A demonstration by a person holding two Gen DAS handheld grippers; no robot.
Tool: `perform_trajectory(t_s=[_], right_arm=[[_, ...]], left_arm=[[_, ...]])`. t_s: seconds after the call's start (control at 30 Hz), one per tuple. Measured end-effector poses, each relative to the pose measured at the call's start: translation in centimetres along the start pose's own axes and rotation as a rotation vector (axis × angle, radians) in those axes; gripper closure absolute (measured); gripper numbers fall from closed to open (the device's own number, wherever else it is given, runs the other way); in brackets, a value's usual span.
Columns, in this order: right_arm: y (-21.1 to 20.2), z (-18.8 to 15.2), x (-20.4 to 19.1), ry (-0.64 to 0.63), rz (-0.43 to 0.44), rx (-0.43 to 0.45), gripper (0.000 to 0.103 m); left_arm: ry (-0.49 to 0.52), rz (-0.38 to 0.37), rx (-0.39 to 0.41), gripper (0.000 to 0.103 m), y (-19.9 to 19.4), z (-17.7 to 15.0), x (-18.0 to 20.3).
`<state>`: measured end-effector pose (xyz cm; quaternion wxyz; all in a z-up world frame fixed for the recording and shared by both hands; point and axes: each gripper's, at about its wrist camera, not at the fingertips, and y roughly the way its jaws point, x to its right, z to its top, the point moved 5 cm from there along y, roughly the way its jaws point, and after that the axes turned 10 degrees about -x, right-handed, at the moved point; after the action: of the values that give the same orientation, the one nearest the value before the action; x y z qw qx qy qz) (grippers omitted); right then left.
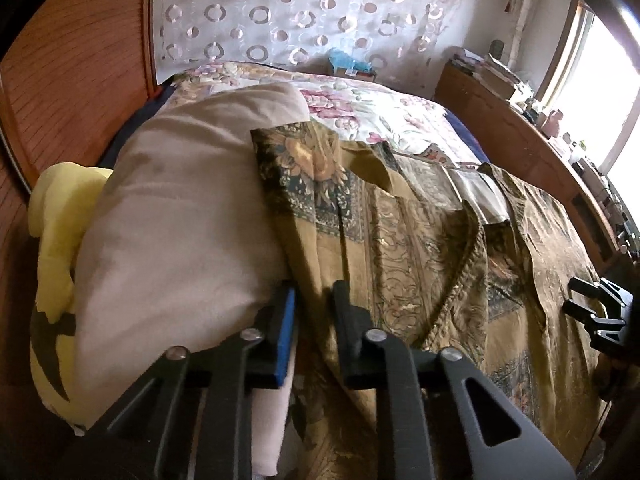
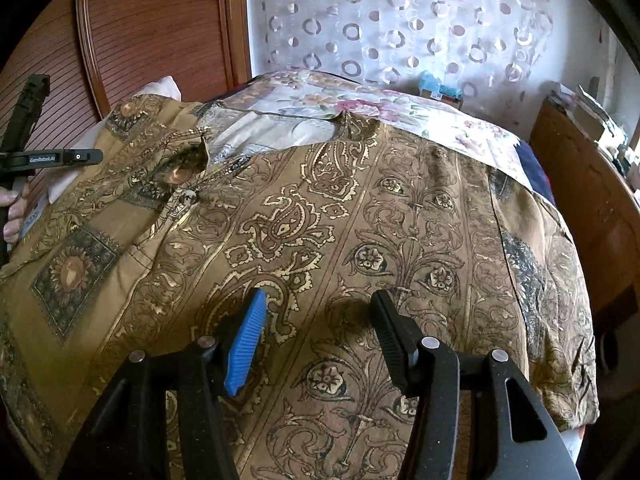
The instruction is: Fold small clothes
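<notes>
Wood panelling (image 1: 72,60) is filling the far left of the scene, and a yellow cloth with dark markings (image 1: 56,216) is lying bunched against it at the bed's left edge. Just right of that, a beige pillow (image 1: 180,208) is sitting on the bed, touching the yellow cloth. The task's thing, an olive-gold paisley shirt (image 2: 320,208), is lying spread across the near part of the bed with its collar pointing far. Its left side is riding up onto the pillow, and its right side is draping toward the bed's right edge.

The left tool (image 1: 314,292) is angling down at the shirt's left edge, right beside the pillow. Its fingers are pressed together and pinching that edge of the cloth between the blue pad and the black one. In the right wrist view, a hand (image 2: 14,212) is gripping this tool's handle at the far left.

Further right, the right tool (image 2: 318,296) is hovering over the near middle of the shirt. Its jaws are standing spread, and the patterned cloth is showing below the gap between them.

Beyond the shirt, a floral bedspread (image 1: 360,100) is covering the far half of the bed, and a sheer curtain with a ring pattern (image 1: 280,8) is hanging behind it. On the far right, a low wooden cabinet (image 1: 500,120) is carrying clutter beneath a bright window (image 1: 612,80).
</notes>
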<state>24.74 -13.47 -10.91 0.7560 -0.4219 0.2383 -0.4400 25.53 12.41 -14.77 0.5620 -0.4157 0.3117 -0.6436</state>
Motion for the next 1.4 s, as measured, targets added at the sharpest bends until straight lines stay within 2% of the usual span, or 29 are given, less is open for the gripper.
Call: perform_trajectory(t_s=[0.13, 0.27, 0.37, 0.5, 0.63, 0.77, 0.8, 0.83, 0.9, 1.0, 1.1, 1.2, 1.3, 1.4], right_arm=[[-0.1, -0.1, 0.0, 0.0, 0.0, -0.001, 0.047], [-0.1, -0.1, 0.1, 0.0, 0.0, -0.001, 0.046], [-0.2, -0.1, 0.1, 0.0, 0.001, -0.001, 0.046], [-0.2, -0.1, 0.1, 0.0, 0.0, -0.001, 0.046], [-0.3, -0.1, 0.1, 0.0, 0.001, -0.001, 0.046], [-0.3, -0.1, 0.2, 0.0, 0.001, -0.001, 0.046], [-0.3, -0.1, 0.1, -0.001, 0.001, -0.001, 0.046], [-0.3, -0.2, 0.2, 0.0, 0.001, -0.001, 0.046], [-0.3, -0.1, 0.1, -0.001, 0.001, -0.001, 0.046], [-0.3, -0.1, 0.1, -0.001, 0.001, -0.001, 0.046], [-0.3, -0.1, 0.1, -0.001, 0.001, -0.002, 0.046], [-0.3, -0.1, 0.1, -0.001, 0.001, -0.001, 0.046], [-0.3, -0.1, 0.1, -0.001, 0.001, -0.001, 0.046], [-0.3, -0.1, 0.1, -0.001, 0.002, -0.001, 0.046]], left_arm=[[0.044, 0.013, 0.033, 0.101, -1.1, 0.1, 0.5], [0.025, 0.05, 0.096, 0.101, -3.6, 0.9, -0.6], [0.001, 0.084, 0.112, 0.101, -4.9, 2.2, -2.6], [0.007, 0.098, 0.08, 0.101, -4.4, 3.1, -4.3], [0.028, 0.113, 0.044, 0.101, -3.3, 2.8, -4.3], [0.059, 0.117, 0.058, 0.1, -4.0, 2.0, -3.5], [0.076, 0.123, 0.068, 0.095, -4.4, 1.5, -3.2], [0.094, 0.134, 0.079, 0.079, -4.9, 1.1, -2.9], [0.116, 0.126, 0.11, 0.064, -6.2, 0.0, -2.1], [0.125, 0.078, 0.119, 0.063, -7.4, -1.8, -1.1], [0.136, 0.083, 0.124, 0.063, -7.8, -3.6, -0.1], [0.134, 0.046, 0.117, 0.063, -7.6, -4.4, 0.9], [0.149, 0.053, 0.122, 0.063, -7.1, -4.4, 1.9], [0.159, 0.035, 0.092, 0.064, -5.8, -4.2, 2.4]])
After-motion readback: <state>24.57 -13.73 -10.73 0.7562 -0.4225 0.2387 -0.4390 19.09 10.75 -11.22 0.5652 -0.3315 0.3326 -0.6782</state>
